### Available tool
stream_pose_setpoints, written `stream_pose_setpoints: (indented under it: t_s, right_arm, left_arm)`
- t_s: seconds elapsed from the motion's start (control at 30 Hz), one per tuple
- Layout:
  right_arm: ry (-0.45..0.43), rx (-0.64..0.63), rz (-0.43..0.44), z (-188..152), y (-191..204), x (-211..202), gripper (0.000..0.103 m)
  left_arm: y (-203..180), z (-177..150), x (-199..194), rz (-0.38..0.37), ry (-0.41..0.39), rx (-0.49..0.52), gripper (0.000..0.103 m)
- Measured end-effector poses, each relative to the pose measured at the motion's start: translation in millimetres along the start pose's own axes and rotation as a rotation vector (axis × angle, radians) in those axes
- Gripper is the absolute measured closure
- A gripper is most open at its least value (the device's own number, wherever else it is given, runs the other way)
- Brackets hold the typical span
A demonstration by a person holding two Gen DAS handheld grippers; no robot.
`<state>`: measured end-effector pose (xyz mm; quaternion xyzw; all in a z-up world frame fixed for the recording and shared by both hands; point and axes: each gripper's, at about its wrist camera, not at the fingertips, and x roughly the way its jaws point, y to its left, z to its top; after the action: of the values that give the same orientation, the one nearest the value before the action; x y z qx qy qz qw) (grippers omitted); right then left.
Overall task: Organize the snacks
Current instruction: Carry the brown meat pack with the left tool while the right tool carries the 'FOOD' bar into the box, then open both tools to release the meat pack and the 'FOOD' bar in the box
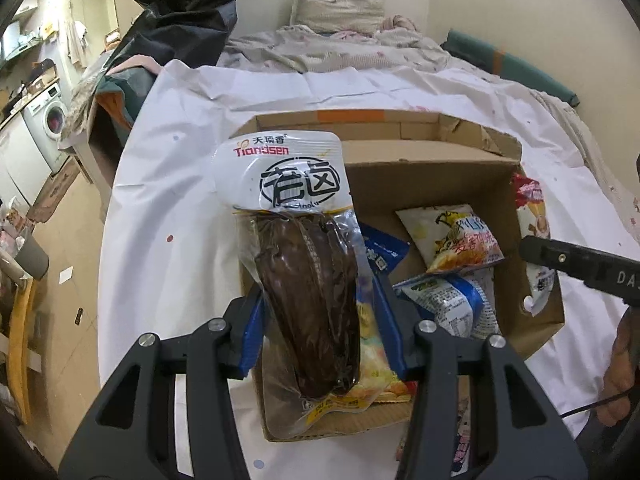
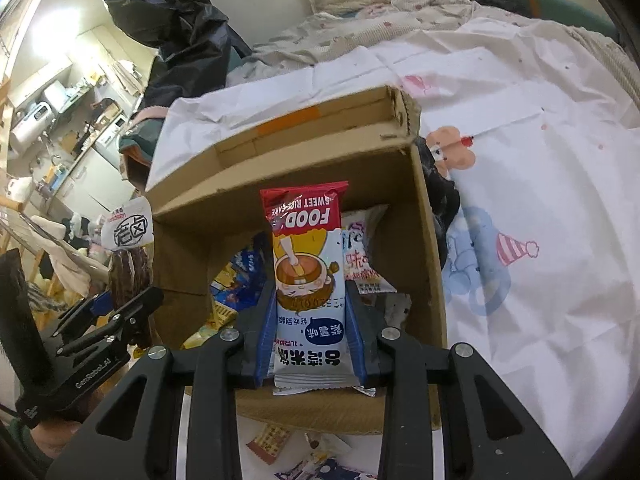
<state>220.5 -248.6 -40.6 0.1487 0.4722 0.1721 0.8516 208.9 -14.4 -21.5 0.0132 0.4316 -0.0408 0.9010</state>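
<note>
My left gripper (image 1: 320, 312) pinched a glossy braised-meat pouch (image 1: 296, 264), my right gripper (image 2: 310, 328) a slim rice-cake packet (image 2: 308, 280), both above the cardboard box (image 1: 432, 176).

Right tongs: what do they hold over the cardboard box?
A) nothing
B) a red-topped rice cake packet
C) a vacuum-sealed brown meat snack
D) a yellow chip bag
B: the right tongs clamp the rice cake packet, its red top pointing away, above the cardboard box.
</note>
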Motion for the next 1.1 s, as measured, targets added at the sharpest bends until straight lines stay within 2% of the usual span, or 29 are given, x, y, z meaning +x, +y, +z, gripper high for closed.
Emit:
stream_pose_setpoints:
  t_s: [0.27, 0.43, 0.57, 0.83, 0.87, 0.9, 0.93, 0.97, 1.0, 1.1]
  right_arm:
    - [0.047, -0.008, -0.041, -7.9, -1.7, 13.3, 0.07]
    - [0.093, 0.011, -0.068, -10.9, -5.3, 22.4, 0.07]
    - [0.101, 0.0, -0.074, -12.9, -5.0, 24.3, 0.07]
    - [0.07, 0.005, 0.007, -10.9, 0.0, 15.4, 0.066]
    - [0.063, -0.003, 0.016, -10.8, 2.2, 14.4, 0.056]
    - [0.049, -0.01, 0.025, -10.6, 4.5, 11.9, 0.038]
    - [0.035, -0.01, 0.027, -10.2, 5.6, 10.1, 0.03]
    - [0.022, -0.008, 0.027, -9.7, 6.4, 7.7, 0.021]
    - [0.014, -0.007, 0.028, -9.2, 7.2, 5.9, 0.02]
    - [0.026, -0.012, 0.031, -7.5, 7.6, 6.7, 0.02]
  left_arm:
    - [-9.4, -5.1, 4.4, 0.017, 0.022, 0.025, 0.054]
    - [-12.7, -10.2, 13.5, 0.021, 0.064, 0.056, 0.053]
    - [-14.8, -11.7, 13.8, 0.043, 0.053, 0.069, 0.05]
    - [-17.9, -13.3, 8.1, 0.038, 0.032, 0.078, 0.042]
    - [-16.9, -12.9, 3.5, 0.037, 0.006, 0.068, 0.041]
    - [-15.5, -12.0, -3.1, 0.037, -0.032, 0.053, 0.032]
    - [-14.8, -10.9, -7.9, 0.037, -0.056, 0.043, 0.025]
    - [-14.2, -10.0, -11.9, 0.035, -0.072, 0.035, 0.013]
    - [-13.2, -9.1, -15.2, 0.032, -0.088, 0.027, 0.008]
    - [-11.7, -7.5, -16.0, 0.025, -0.088, 0.016, 0.006]
